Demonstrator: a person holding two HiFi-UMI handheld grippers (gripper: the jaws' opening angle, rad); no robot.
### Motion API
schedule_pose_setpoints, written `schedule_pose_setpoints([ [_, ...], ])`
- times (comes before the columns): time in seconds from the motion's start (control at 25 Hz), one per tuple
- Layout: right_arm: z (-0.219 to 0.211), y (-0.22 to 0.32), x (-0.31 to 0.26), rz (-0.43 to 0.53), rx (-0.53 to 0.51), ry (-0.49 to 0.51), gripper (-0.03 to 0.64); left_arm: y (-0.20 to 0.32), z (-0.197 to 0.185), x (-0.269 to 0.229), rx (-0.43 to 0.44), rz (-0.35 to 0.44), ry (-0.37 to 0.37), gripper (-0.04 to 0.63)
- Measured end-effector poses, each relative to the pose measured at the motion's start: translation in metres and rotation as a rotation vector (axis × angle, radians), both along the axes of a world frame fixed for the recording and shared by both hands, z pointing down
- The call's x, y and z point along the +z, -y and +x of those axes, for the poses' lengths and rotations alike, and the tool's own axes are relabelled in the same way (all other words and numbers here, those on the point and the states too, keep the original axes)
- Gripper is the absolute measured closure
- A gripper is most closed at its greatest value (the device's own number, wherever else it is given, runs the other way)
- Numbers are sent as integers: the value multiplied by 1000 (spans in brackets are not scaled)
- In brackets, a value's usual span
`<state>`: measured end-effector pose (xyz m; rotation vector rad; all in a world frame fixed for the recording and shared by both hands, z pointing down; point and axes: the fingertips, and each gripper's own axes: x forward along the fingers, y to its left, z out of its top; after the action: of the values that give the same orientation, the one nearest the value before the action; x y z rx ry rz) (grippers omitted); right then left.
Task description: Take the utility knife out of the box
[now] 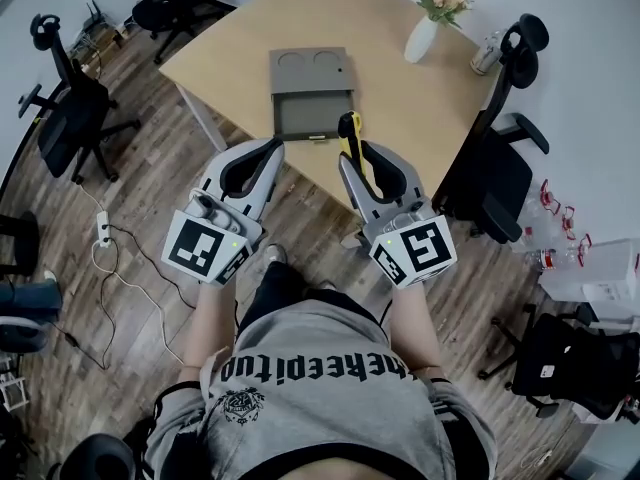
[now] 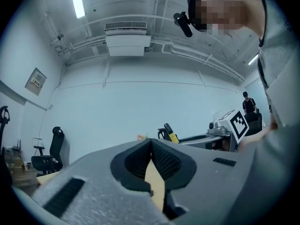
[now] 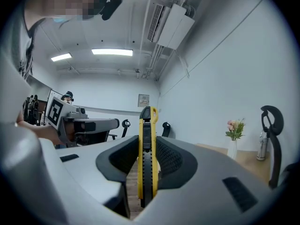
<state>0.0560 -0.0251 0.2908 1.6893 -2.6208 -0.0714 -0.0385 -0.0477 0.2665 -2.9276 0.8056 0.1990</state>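
In the head view the grey box (image 1: 311, 114) lies open on the wooden table (image 1: 400, 98), its lid (image 1: 310, 70) folded back. My right gripper (image 1: 356, 156) is in front of the table's near edge, shut on the yellow and black utility knife (image 1: 350, 131), which stands up between the jaws. The right gripper view shows the knife (image 3: 146, 121) clamped edge-on in the right gripper (image 3: 146, 139). My left gripper (image 1: 272, 148) is beside it on the left, shut with nothing in it. The left gripper's (image 2: 151, 142) jaw tips meet in its own view.
A white vase with flowers (image 1: 424, 34) and a bottle (image 1: 487, 54) stand at the table's far right. Office chairs (image 1: 498, 173) (image 1: 72, 118) flank the table. A power strip with cables (image 1: 103, 230) lies on the wooden floor at the left.
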Motion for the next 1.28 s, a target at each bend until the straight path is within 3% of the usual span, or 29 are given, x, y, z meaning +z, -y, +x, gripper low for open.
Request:
schedule_pose_setpoints([
  [1.28, 21, -40, -11, 59, -40, 19, 497, -42, 20, -4, -42, 22, 8, 578],
])
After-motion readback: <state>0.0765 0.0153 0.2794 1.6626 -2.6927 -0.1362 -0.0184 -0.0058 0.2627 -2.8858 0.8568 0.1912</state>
